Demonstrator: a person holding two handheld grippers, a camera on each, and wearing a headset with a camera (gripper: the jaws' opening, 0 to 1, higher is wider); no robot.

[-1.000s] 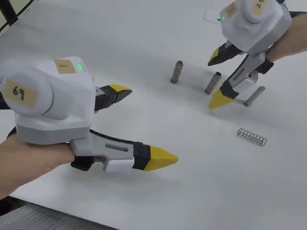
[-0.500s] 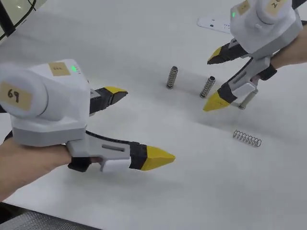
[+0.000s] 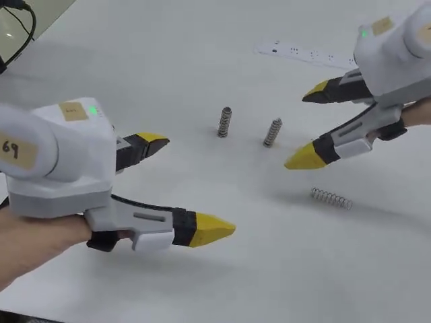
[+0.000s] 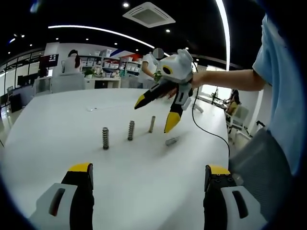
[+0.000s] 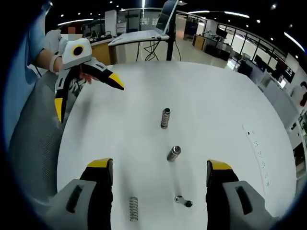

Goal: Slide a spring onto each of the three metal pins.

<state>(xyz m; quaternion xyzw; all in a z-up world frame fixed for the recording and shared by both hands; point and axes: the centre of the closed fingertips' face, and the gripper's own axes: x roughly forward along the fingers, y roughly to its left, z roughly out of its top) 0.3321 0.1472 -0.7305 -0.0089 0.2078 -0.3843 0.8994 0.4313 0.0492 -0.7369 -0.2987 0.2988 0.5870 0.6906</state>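
Two upright pins wear springs, one at the left (image 3: 224, 122) (image 4: 105, 138) (image 5: 165, 118) and one at its right (image 3: 272, 132) (image 4: 131, 130) (image 5: 173, 153). A bare metal pin (image 4: 152, 124) (image 5: 182, 201) stands past them. A loose spring (image 3: 331, 198) (image 4: 171, 141) (image 5: 134, 209) lies flat on the white table (image 3: 202, 54). My right gripper (image 3: 306, 128) (image 5: 159, 167) (image 4: 154, 116) hovers open above the bare pin and hides it in the head view. My left gripper (image 3: 185, 185) (image 4: 148, 170) (image 5: 88, 98) hangs open and empty, well short of the pins.
A white power strip (image 3: 303, 54) (image 5: 256, 148) lies at the table's far side. A person's arm in a blue sleeve (image 4: 278, 72) holds the right gripper. Office desks and chairs stand beyond the table.
The head camera has swung, so the pins sit lower and further left. My right gripper has drawn slightly right and up from the sprung pins. Both grippers remain open.
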